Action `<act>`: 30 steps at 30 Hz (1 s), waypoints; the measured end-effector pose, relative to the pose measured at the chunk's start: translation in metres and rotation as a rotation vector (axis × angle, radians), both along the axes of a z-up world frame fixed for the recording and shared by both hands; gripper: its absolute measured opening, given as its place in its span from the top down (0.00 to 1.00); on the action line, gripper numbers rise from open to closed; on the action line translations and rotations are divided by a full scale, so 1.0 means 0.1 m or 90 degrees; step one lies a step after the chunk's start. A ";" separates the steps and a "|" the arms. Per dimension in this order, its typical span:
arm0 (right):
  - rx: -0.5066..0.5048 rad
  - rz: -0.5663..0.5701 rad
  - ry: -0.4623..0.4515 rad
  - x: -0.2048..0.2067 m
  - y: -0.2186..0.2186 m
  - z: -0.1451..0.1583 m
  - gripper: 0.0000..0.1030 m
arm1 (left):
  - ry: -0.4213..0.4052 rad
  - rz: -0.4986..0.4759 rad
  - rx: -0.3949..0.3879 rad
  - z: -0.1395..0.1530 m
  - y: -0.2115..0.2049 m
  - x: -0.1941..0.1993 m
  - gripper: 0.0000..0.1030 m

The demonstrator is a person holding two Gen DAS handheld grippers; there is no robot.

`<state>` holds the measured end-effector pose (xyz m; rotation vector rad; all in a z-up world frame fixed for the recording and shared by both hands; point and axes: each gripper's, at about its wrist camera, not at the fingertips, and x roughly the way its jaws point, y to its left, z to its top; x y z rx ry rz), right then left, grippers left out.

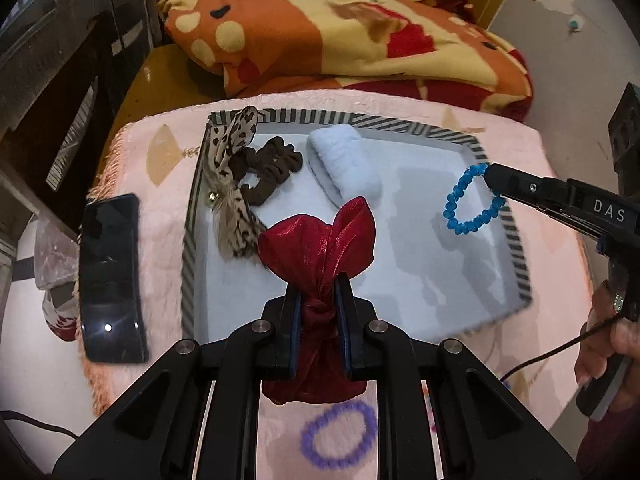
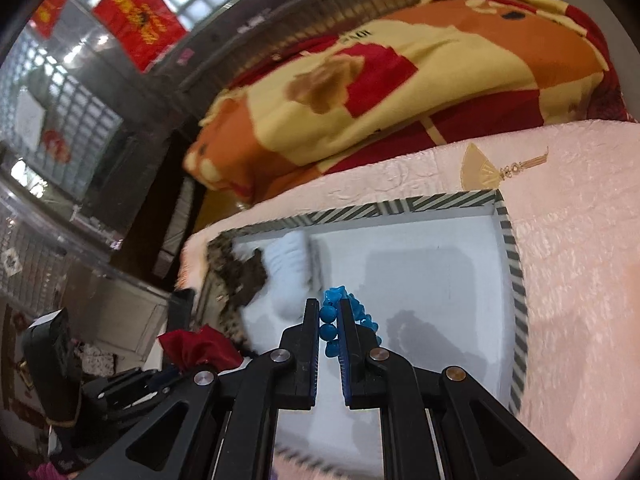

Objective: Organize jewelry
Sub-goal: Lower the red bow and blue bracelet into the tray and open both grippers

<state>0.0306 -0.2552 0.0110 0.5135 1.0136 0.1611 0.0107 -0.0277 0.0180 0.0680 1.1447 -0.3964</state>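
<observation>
Hanging above tray (image 1: pixel 192 216), red pouch (image 1: pixel 320 248) is clamped at knotted neck by left tool (image 1: pixel 318 312). Blue bead bracelet (image 1: pixel 468 200) is pinched between jaws of right tool (image 2: pixel 329 320), held over tray's right side. Purple bracelet (image 1: pixel 340 436) is seen on pink cover (image 1: pixel 400 104), near tray's front edge. Brown clip (image 1: pixel 276 168), white roll (image 1: pixel 344 160), patterned bow (image 1: pixel 232 184) lie inside tray.

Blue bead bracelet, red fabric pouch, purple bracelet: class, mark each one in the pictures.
blue bead bracelet (image 1: pixel 466 201): left wrist view, its lower-left beads.
red fabric pouch (image 1: pixel 320 248): left wrist view, its upper body.
purple bracelet (image 1: pixel 316 452): left wrist view, its lower-left beads.
</observation>
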 end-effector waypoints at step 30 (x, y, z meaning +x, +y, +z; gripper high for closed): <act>0.008 0.003 0.037 0.45 0.12 -0.19 0.59 | 0.044 0.049 0.038 -0.41 0.02 0.68 0.61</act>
